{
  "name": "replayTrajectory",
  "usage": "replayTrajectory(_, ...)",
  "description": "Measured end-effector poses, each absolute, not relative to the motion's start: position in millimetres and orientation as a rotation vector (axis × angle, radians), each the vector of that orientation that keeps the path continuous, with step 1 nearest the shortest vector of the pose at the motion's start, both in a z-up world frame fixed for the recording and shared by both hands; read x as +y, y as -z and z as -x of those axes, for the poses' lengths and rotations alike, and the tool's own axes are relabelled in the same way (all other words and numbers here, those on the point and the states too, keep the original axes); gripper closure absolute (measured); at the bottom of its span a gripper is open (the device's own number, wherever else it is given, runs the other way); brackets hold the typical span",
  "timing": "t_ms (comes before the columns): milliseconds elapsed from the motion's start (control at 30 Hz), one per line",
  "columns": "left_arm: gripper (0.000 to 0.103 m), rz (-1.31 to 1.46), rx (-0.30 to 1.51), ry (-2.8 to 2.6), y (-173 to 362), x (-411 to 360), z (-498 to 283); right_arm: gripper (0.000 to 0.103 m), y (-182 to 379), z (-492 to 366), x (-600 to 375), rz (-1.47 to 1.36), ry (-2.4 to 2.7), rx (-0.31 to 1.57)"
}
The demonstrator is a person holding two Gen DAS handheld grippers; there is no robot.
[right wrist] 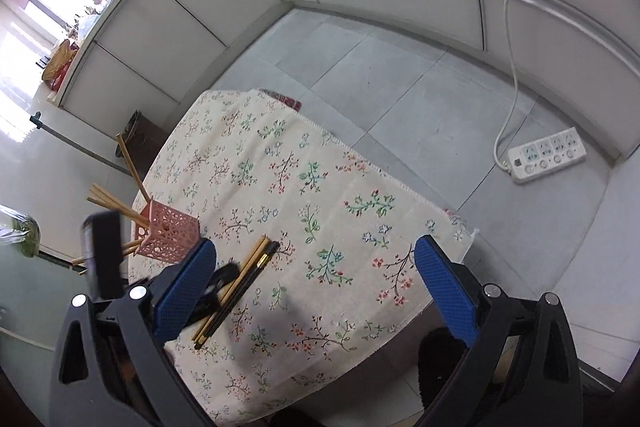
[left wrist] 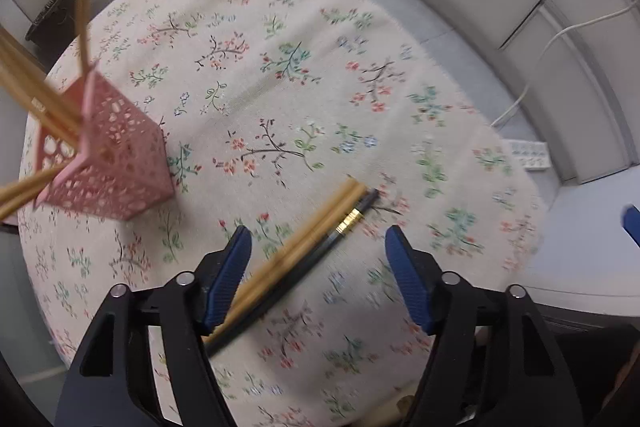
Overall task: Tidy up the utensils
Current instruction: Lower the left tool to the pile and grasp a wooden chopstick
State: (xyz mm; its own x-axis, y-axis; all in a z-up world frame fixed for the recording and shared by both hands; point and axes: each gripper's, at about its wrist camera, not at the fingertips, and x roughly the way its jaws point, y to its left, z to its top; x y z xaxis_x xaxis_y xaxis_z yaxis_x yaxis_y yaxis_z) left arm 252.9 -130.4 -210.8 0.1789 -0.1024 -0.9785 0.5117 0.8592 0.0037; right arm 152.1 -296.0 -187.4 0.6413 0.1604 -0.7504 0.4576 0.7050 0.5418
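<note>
Left gripper (left wrist: 318, 251) apart, pads either side of the chopsticks (left wrist: 304, 239) without pressing. Right gripper (right wrist: 316, 283) wide apart, empty. Chopsticks and pen (left wrist: 320, 247) flat near the tabletop's (left wrist: 280, 87) near edge. Farther, by the left edge, holder (left wrist: 108, 163) with more chopsticks.

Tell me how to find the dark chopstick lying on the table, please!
Look at the table with the flowery tablecloth and find the pink holder full of bamboo sticks. Beside it, a small bundle lies flat on the cloth between the left gripper's open jaws. Two bamboo chopsticks are pale; the dark chopstick alone is black with a shiny gold band.
</note>
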Motion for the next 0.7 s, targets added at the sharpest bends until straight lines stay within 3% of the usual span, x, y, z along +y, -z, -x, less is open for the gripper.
replayTrajectory(67, 0.050, -0.380, 1.379, 0.452, 221.5, -132.2, -265.7, 0.006, 189.6, -154.1, -297.5, -0.813, 0.179, 0.896)
replayTrajectory(200, 0.059, -0.411, 1.434, 0.448, 238.4, -133.9, -281.4, 0.006, 195.6, -157.3, -300.3, -0.845, 0.168, 0.922)
replayTrajectory(433, 0.061, -0.411, 1.464, 0.491, 247.0, -132.7, -293.7, 0.006, 209.3, -164.1, -299.2, -0.887, 0.140, 0.989)
replayTrajectory(633, 0.084, -0.561, 1.395, 0.479, 254.4, -143.2, -279.8, 0.006, 213.1, -165.0, -298.7, -0.879, 0.154, 1.002)
replayTrajectory(700, 0.086, -0.555, 1.378, 0.479, 254.0, -143.8, -277.3, 0.006, 214.7, -166.1, -297.3, -0.877, 0.157, 1.013)
